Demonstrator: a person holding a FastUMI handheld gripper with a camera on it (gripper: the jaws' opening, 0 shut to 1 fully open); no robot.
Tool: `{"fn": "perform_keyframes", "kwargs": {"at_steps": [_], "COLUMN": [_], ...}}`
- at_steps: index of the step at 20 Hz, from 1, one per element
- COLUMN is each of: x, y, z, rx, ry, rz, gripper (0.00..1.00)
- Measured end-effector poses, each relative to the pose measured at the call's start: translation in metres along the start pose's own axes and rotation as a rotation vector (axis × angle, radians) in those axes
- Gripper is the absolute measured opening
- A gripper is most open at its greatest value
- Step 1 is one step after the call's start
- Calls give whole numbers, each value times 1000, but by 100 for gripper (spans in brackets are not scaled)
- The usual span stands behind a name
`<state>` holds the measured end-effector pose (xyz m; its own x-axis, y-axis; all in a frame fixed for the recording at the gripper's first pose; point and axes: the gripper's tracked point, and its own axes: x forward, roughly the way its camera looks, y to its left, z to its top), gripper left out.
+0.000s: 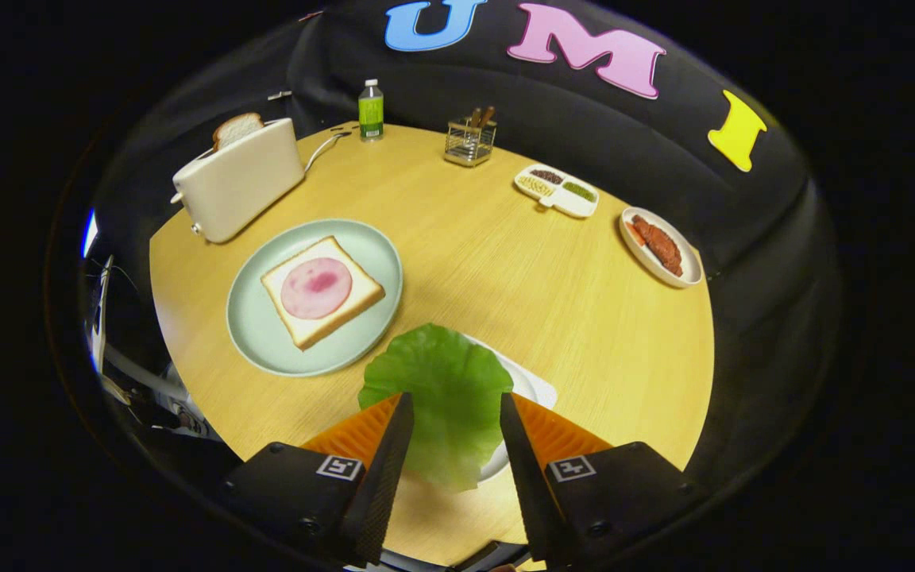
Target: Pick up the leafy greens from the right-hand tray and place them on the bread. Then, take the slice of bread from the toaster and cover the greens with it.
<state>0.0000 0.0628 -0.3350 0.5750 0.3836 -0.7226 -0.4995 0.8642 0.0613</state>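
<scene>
We see the gripper [451, 409] with its fingers spread, the lettuce leaf [438, 389] lying between them over a white tray [535, 391]. Beyond, a pale green plate [251, 318] holds a bread slice [321, 291] topped with ham [315, 287]. Farther off, another slice [237, 128] stands in the toaster [239, 181].

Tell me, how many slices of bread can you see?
2. One slice lies on the round plate with a pink meat slice on top. The other slice sticks up out of the toaster beyond it. More may be hidden inside.
</scene>
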Motion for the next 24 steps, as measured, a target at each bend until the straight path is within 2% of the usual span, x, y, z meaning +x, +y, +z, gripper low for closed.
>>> {"fn": "perform_keyframes", "kwargs": {"at_steps": [2,7,10,12,14,15,16,17,19,24], "x": [13,34,35,30,35,34,33,32,29,-2], "y": [1,5,10,12,11,10,11,11,10,3], "z": [-10,-37,-40,-41,-41,-40,-40,-42,-39,-6], "rx": [5,10,13,35,81,92,98,102,107,101], "ry": [39,117,128,130,114,99,91,83,85,-15], "rz": [11,19,43,63,62,57,55,54,51,35], "gripper": [63,56,44,43,34,26,12,9,6,6]}}
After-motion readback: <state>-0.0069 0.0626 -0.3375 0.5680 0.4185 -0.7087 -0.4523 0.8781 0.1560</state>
